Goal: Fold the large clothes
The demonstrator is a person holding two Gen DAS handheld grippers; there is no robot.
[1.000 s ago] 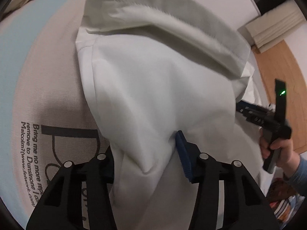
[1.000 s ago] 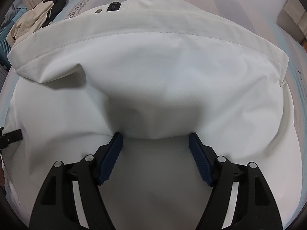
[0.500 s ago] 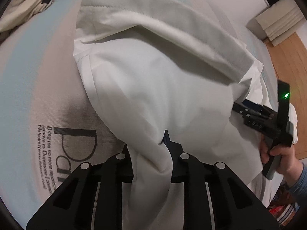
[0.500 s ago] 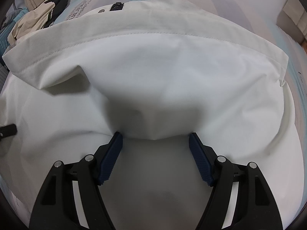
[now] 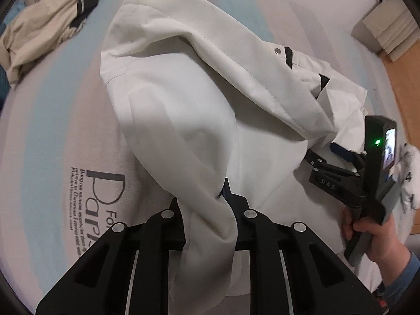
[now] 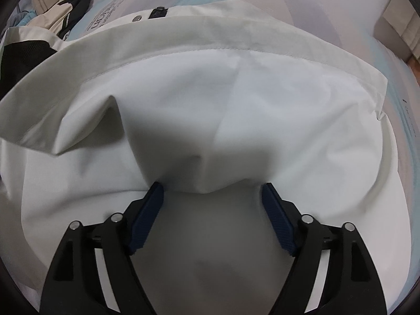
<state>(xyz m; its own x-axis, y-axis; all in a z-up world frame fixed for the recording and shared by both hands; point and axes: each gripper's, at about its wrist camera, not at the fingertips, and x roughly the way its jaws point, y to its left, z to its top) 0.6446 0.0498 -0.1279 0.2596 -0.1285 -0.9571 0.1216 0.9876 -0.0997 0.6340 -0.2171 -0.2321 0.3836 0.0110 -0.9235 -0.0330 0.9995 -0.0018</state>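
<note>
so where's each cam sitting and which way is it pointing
Left wrist: on the left gripper, looking steeply down at the white jacket on the mattress; its jaws, just closed, pinch a fold; the right hand shows too.
Right wrist: on the right gripper, facing down over the jacket; its open fingers show.
Shared: jacket, mattress, the beige-and-black garment.

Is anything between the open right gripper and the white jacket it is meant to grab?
Nothing visible. The right gripper stands open with a fold of the white jacket directly at its fingertips, unobstructed.

Matt white woven cloth jacket with glossy metal snap
</note>
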